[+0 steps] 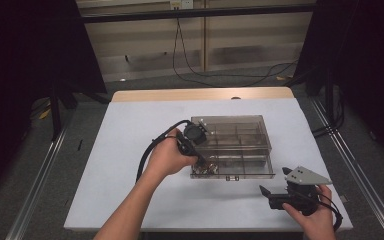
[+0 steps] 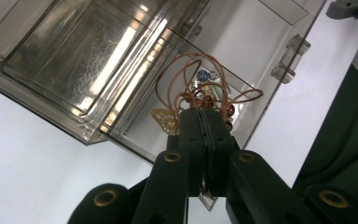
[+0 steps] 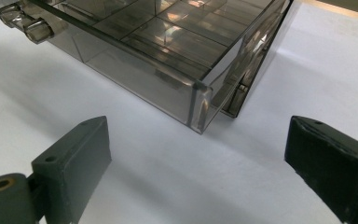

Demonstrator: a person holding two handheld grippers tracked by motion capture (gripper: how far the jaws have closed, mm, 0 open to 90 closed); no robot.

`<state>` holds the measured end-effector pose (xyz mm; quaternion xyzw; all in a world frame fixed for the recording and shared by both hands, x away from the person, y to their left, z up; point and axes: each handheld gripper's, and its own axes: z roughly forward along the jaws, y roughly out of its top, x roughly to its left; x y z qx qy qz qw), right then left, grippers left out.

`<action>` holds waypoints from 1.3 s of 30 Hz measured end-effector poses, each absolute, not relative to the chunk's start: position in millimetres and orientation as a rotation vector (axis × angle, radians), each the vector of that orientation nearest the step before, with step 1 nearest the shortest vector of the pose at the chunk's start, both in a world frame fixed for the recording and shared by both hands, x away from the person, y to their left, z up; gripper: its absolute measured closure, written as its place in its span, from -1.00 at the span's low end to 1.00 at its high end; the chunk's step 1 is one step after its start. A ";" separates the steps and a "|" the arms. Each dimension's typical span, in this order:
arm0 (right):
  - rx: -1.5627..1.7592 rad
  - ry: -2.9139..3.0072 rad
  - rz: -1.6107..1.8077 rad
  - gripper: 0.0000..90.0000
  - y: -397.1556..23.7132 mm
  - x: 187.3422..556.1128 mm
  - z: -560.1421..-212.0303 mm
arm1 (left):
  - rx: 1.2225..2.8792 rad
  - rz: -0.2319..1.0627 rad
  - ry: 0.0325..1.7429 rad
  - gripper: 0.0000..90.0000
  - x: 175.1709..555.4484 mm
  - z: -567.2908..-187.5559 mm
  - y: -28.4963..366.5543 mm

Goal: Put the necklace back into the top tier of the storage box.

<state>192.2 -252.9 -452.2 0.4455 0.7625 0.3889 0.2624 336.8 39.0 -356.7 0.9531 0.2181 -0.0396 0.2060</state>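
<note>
Your left tool [image 2: 205,122] grips coiled copper wire jewellery [image 2: 200,81] inside the clear organiser box's [image 1: 240,145] front-left compartment; your right tool [image 3: 196,158] rests open near the counter's [image 1: 130,150] front-right corner, its view showing the box's empty dividers.

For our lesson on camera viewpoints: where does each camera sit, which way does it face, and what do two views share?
High view: above the table's near side, looking forward and down; both forearms enter below.
Left gripper view: on the left hand-held gripper, jaws shut on coppery wire jewellery.
Right gripper view: on the right hand-held gripper, jaws open above the white tabletop.
All share the smoky transparent plastic compartment box.
</note>
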 end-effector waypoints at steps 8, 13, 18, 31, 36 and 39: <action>1.205 2.064 1.050 -0.85 -252.7 192.2 -452.4 | 2.642 -0.086 0.617 0.98 340.6 -363.7 36.4; 1.203 2.063 1.051 -0.85 -252.7 192.0 -452.2 | 2.633 -0.077 0.629 0.98 343.0 -368.8 36.6; 1.205 2.063 1.053 -0.86 -252.8 192.1 -452.0 | 2.627 -0.077 0.636 0.97 343.3 -371.4 37.5; 1.201 2.066 1.051 -0.86 -251.8 192.0 -451.8 | 2.573 -0.052 0.626 0.70 336.1 -358.5 47.1; 1.203 2.067 1.048 -0.86 -251.0 191.9 -452.0 | 2.568 -0.066 0.609 0.63 330.5 -353.5 48.8; 1.199 2.068 1.043 -0.86 -250.7 192.1 -452.3 | 2.571 -0.070 0.591 0.63 327.0 -351.9 47.7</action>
